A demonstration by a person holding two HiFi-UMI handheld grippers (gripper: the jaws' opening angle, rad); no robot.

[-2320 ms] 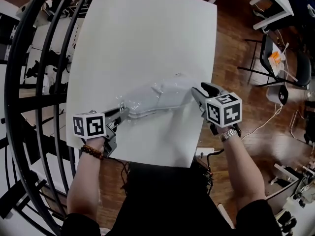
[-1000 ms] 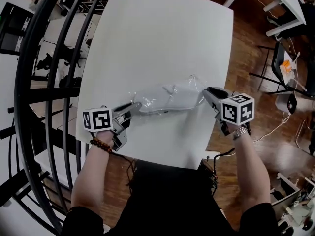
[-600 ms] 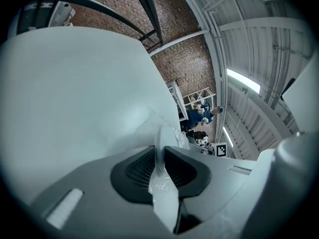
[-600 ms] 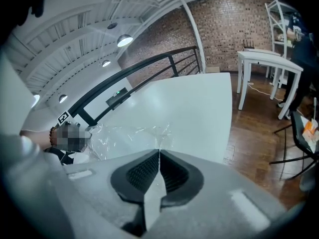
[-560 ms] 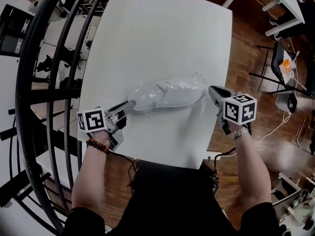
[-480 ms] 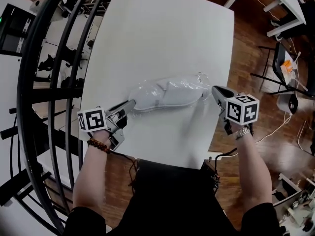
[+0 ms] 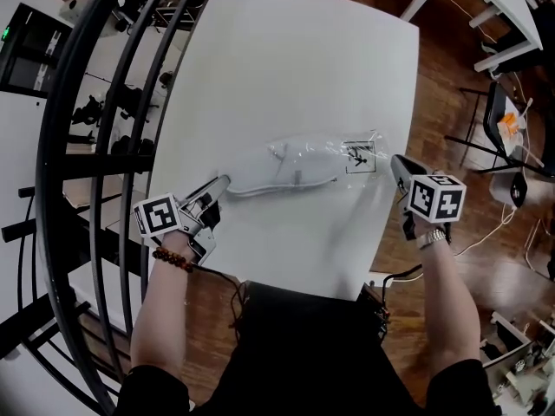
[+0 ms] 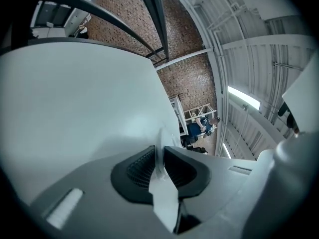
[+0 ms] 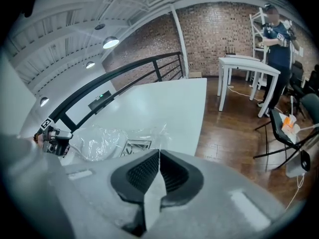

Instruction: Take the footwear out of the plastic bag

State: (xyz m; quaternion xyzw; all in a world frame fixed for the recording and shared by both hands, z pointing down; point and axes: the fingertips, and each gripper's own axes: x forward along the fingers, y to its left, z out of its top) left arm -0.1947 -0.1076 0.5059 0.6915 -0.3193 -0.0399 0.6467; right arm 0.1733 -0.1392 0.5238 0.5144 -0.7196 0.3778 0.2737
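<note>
A white shoe (image 7: 290,167) lies on the white table (image 7: 277,68), partly inside a clear plastic bag (image 7: 360,156) with a black printed label. My left gripper (image 7: 221,183) is shut on the shoe's near-left end; in the left gripper view (image 8: 160,148) a thin white edge sits pinched between the pads. My right gripper (image 7: 397,161) is at the bag's right end, shut on its edge. In the right gripper view (image 9: 159,153) the crinkled bag (image 9: 104,141) runs up to the closed jaws.
A black curved railing (image 7: 78,146) runs along the table's left side. To the right, on the wooden floor, stand a chair (image 7: 507,120) and white tables (image 7: 486,7). A person (image 9: 276,39) stands by a far white table (image 9: 244,66).
My hands have drawn apart, left gripper to the left and right gripper to the right. The shoe has slid left inside the bag, and the bag's right end now lies flat with its label showing.
</note>
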